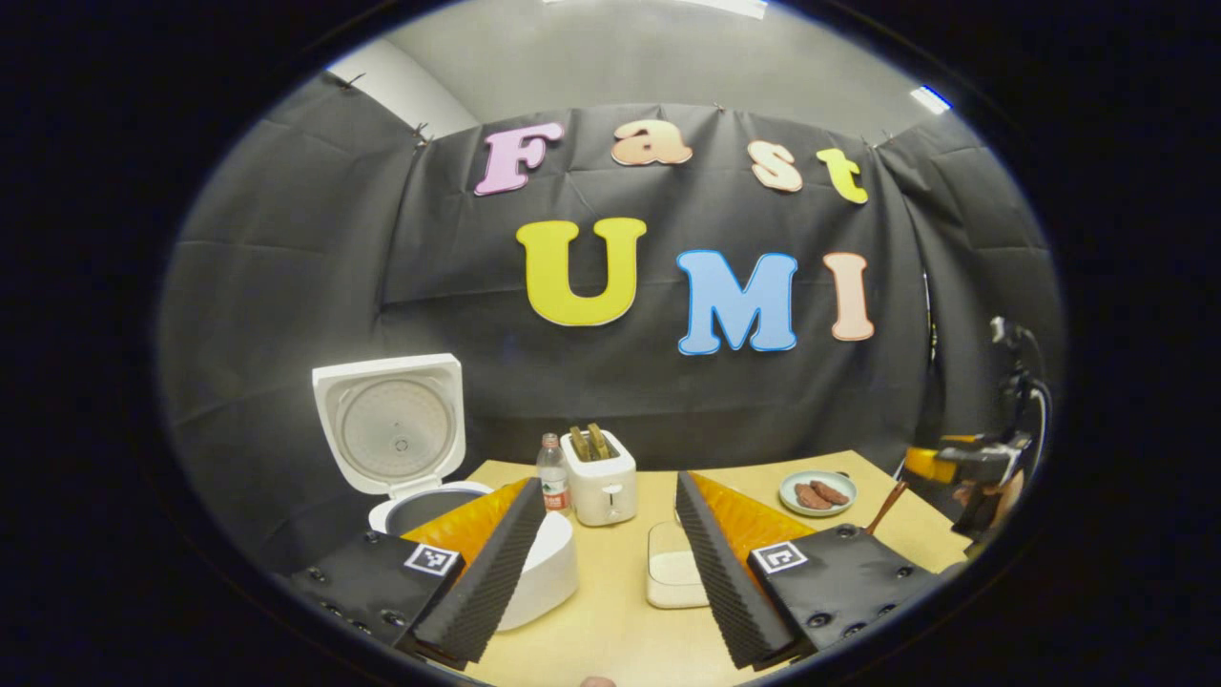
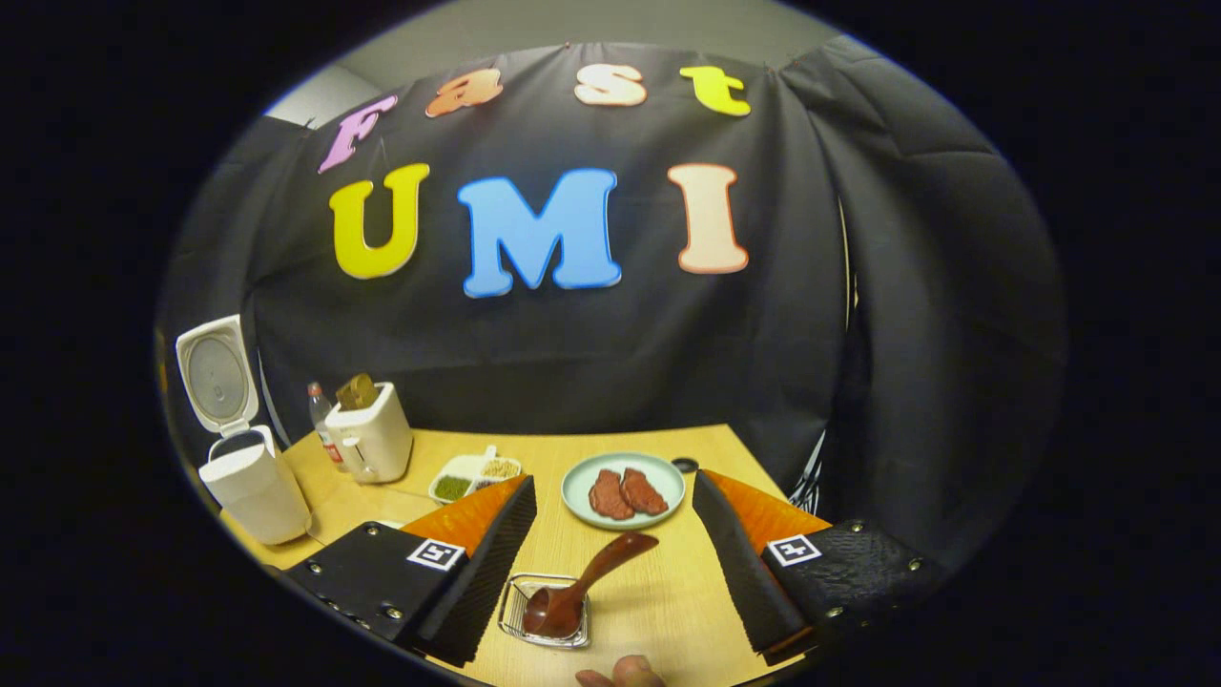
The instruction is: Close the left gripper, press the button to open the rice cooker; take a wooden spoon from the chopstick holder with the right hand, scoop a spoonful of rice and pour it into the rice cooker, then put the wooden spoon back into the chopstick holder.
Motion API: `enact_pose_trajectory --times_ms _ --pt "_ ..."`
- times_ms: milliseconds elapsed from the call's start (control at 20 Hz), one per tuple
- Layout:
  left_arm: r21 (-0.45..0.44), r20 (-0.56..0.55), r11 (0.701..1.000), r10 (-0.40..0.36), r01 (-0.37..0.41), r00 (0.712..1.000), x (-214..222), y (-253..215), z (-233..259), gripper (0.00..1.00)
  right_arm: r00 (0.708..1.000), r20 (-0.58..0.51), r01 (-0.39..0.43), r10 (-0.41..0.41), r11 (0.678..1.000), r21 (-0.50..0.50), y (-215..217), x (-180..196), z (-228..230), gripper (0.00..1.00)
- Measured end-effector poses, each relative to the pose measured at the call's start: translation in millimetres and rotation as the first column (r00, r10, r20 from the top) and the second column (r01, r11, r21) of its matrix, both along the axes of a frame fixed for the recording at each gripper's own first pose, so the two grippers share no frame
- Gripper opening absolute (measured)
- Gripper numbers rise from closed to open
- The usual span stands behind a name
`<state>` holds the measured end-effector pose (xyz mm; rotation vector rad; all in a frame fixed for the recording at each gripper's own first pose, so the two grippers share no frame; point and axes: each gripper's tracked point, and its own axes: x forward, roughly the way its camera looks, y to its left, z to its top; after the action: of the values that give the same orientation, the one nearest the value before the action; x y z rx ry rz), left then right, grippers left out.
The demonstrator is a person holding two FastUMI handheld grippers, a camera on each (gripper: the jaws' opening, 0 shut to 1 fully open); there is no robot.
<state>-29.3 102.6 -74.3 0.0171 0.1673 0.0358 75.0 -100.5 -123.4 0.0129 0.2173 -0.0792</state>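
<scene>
The white rice cooker (image 1: 539, 563) stands at the table's left with its lid (image 1: 391, 425) raised; in the right gripper view the cooker (image 2: 253, 491) is far left. My left gripper (image 1: 606, 485) is open above the table, its left finger over the cooker's body. The wooden spoon (image 2: 584, 584) stands bowl-down in the wire chopstick holder (image 2: 520, 625), its handle leaning up and to the right. My right gripper (image 2: 612, 482) is open, with the spoon low between its fingers and touching neither. A divided dish of grains (image 2: 474, 474) lies beyond.
A white toaster (image 1: 599, 475) with bread and a small bottle (image 1: 551, 472) stand at the back. A plate of meat slices (image 2: 625, 489) lies just beyond the spoon. A white lidded box (image 1: 672, 568) sits mid-table. The other gripper and a hand (image 1: 983, 468) are at the far right.
</scene>
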Motion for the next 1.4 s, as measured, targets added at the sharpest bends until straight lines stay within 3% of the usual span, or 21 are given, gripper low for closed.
enact_pose_trajectory --times_ms 300,350,400,500,600,700,850,900,1100,1250,1350,1400 --pt "-0.001 0.024 1.0 0.018 -0.018 1.0 13 6 15 0.96 0.989 0.13 -0.075 0.069 0.996 0.043 37 -4 79 0.99" --pt "0.003 0.029 1.0 0.022 -0.022 0.999 14 9 17 1.0 0.987 0.143 -0.082 0.075 0.996 0.042 43 -4 86 0.99" --pt "0.004 0.032 1.0 0.023 -0.024 0.999 16 11 19 0.96 0.985 0.153 -0.088 0.081 0.995 0.044 48 -6 92 0.99" --pt "0.004 0.041 1.0 0.026 -0.026 0.999 22 17 23 1.0 0.982 0.168 -0.096 0.087 0.994 0.049 60 -6 101 0.99" --pt "0.006 0.039 0.999 0.045 -0.045 0.998 27 29 26 0.96 0.981 0.174 -0.09 0.082 0.995 0.042 67 -9 103 0.99" --pt "-0.009 0.039 0.996 0.085 -0.084 0.996 36 44 31 1.0 0.98 0.178 -0.095 0.087 0.995 0.035 78 -11 103 0.99" --pt "-0.012 0.037 0.984 0.178 -0.178 0.983 58 75 42 0.97 0.981 0.159 -0.114 0.107 0.993 0.035 93 -12 98 0.99" --pt "-0.016 0.043 0.975 0.224 -0.223 0.974 65 88 49 1.0 0.981 0.156 -0.124 0.116 0.992 0.04 98 -13 97 0.99" --pt "-0.039 0.081 0.924 0.383 -0.381 0.92 96 139 86 0.97 0.98 0.146 -0.138 0.134 0.99 0.021 106 -10 92 0.99" --pt "-0.053 0.087 0.916 0.401 -0.398 0.912 123 159 98 0.98 0.98 0.137 -0.15 0.146 0.988 0.023 113 -2 93 0.99" --pt "-0.047 0.092 0.898 0.439 -0.437 0.894 136 182 105 0.94 0.979 0.139 -0.154 0.149 0.988 0.027 115 5 95 0.99" --pt "-0.061 0.09 0.891 0.454 -0.45 0.886 144 193 109 0.97 0.979 0.144 -0.149 0.144 0.989 0.023 114 8 96 0.99"
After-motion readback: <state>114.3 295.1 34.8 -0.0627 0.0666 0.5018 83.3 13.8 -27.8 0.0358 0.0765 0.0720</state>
